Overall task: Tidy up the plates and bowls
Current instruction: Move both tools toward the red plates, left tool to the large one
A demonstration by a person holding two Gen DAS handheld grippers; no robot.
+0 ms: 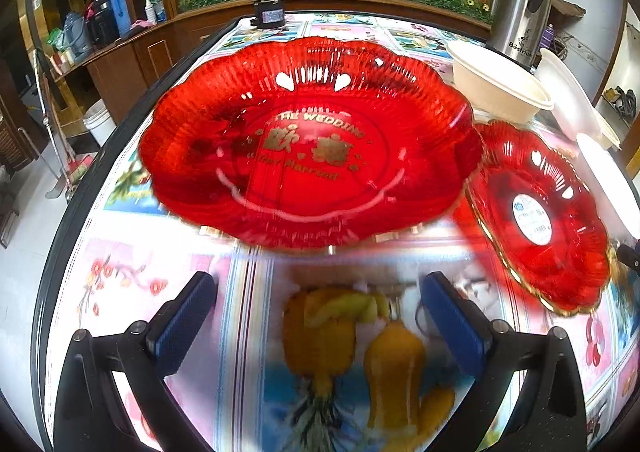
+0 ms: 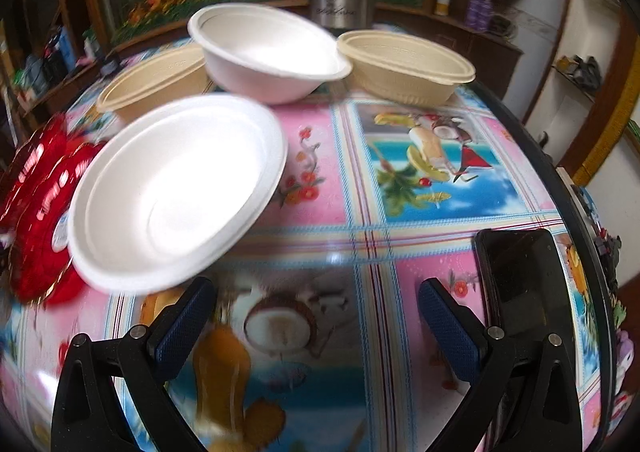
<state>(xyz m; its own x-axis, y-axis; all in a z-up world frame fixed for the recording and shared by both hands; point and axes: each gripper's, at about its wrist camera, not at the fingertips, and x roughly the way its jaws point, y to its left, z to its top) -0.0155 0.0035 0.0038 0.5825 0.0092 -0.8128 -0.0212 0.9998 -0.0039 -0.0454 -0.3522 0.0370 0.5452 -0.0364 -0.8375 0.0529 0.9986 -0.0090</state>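
The left gripper [image 1: 318,322] hangs above the table [image 1: 240,332] with its jaws wide apart and nothing between them. Just beyond its fingertips [image 1: 188,316] lies a big red plate [image 1: 310,147] with a scalloped rim, heart-shaped cutouts and gold wedding lettering in the middle. To the right of it sits a smaller red plate [image 1: 540,215] of the same shape, tilted, with a round white sticker on it; its near-left edge seems to touch the big plate, though blur makes that hard to settle. Far right of the big plate stands a beige bowl [image 1: 500,85], and behind it a steel flask [image 1: 520,3]. A small black box [image 1: 269,13] sits at the far edge of the table.

The right gripper [image 2: 318,326] is likewise open and empty, held over the flowered tablecloth [image 2: 400,187]. Ahead and to its left a white bowl [image 2: 176,191] lies tipped, its left side resting on a red plate [image 2: 36,211]. Farther off stands a second white bowl [image 2: 268,51], with a tan bowl [image 2: 156,79] on its left and another tan bowl [image 2: 404,65] on its right, both just beside it. A black phone [image 2: 520,280] lies flat near the right edge of the table, close to the right finger
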